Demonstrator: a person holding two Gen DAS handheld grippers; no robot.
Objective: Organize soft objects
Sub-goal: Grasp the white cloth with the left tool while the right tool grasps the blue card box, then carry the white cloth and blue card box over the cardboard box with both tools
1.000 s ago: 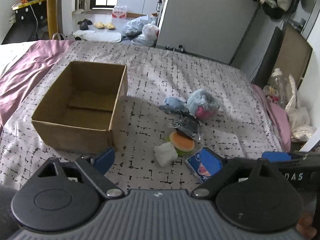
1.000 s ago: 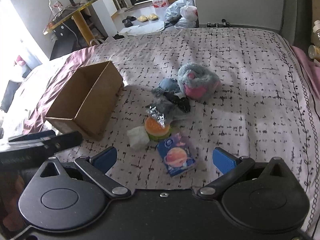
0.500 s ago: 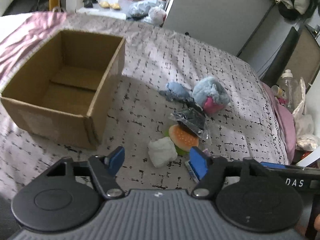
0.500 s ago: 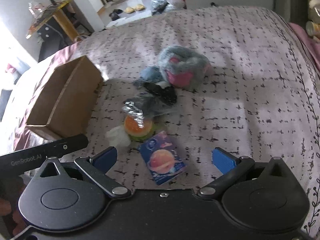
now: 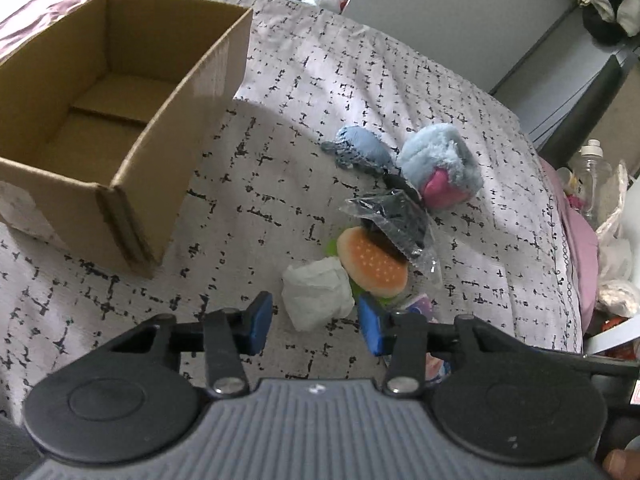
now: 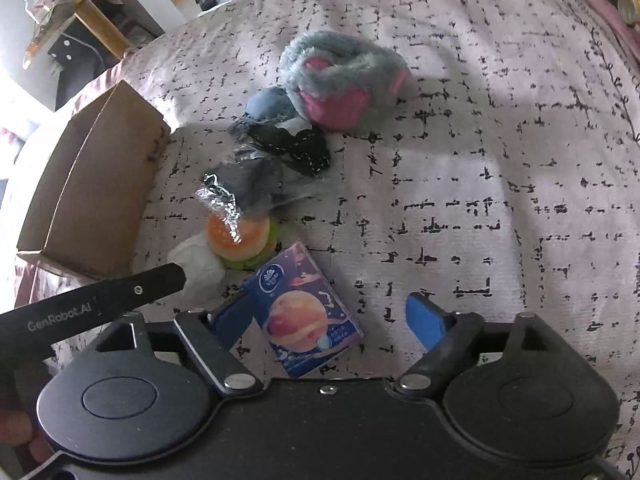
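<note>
My left claw (image 5: 310, 322) has dropped close, fingers apart astride the white wad (image 5: 318, 294) on the bed (image 5: 460, 92); nothing gripped yet. Right claw (image 6: 330, 316) also agape, now over the tissue pack (image 6: 306, 314). Beyond: burger toy (image 5: 372, 266), bagged dark item (image 5: 394, 216), fluffy plush (image 5: 440, 168). Cardboard box (image 5: 116, 96) (far left) waits, holding nothing. First pickup looks imminent.

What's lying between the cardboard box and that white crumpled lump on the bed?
Nothing but bare patterned bedspread separates the cardboard box from the white crumpled lump, as the left wrist view shows.
</note>
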